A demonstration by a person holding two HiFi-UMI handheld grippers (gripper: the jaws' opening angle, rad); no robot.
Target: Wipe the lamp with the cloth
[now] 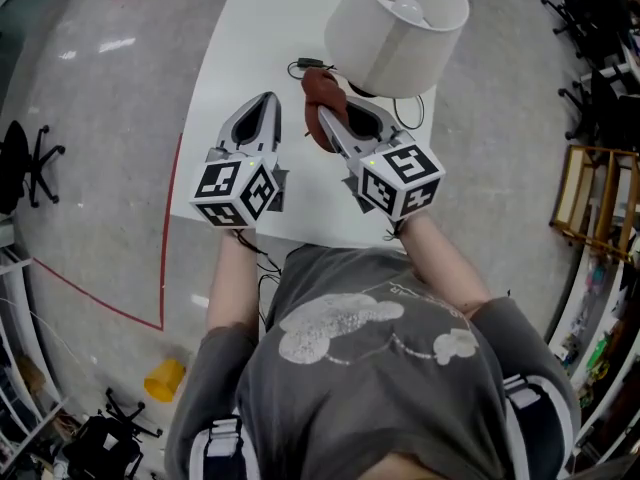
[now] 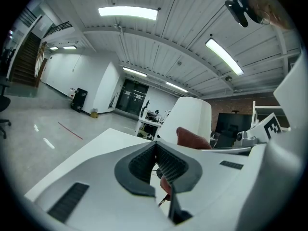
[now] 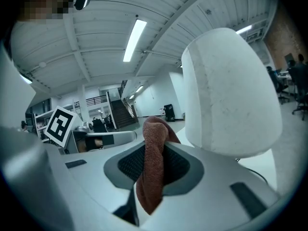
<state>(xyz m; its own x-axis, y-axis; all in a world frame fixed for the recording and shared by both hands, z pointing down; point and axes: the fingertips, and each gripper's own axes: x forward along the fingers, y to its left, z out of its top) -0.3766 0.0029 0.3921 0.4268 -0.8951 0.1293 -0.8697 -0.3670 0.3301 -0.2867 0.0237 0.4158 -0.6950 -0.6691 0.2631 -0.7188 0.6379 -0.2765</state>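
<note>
Right tool point(image 1: 322, 120) clamps the cloth point(image 1: 322, 88) just beside the lamp point(image 1: 397, 30) on the bench point(image 1: 250, 48). Left tool point(image 1: 270, 100) is closed and empty. Press cloth lightly on shade; avoid tipping lamp.

Bright even light from ceiling strips point(image 2: 127, 12), soft shadows, fisheye distortion at edges.
</note>
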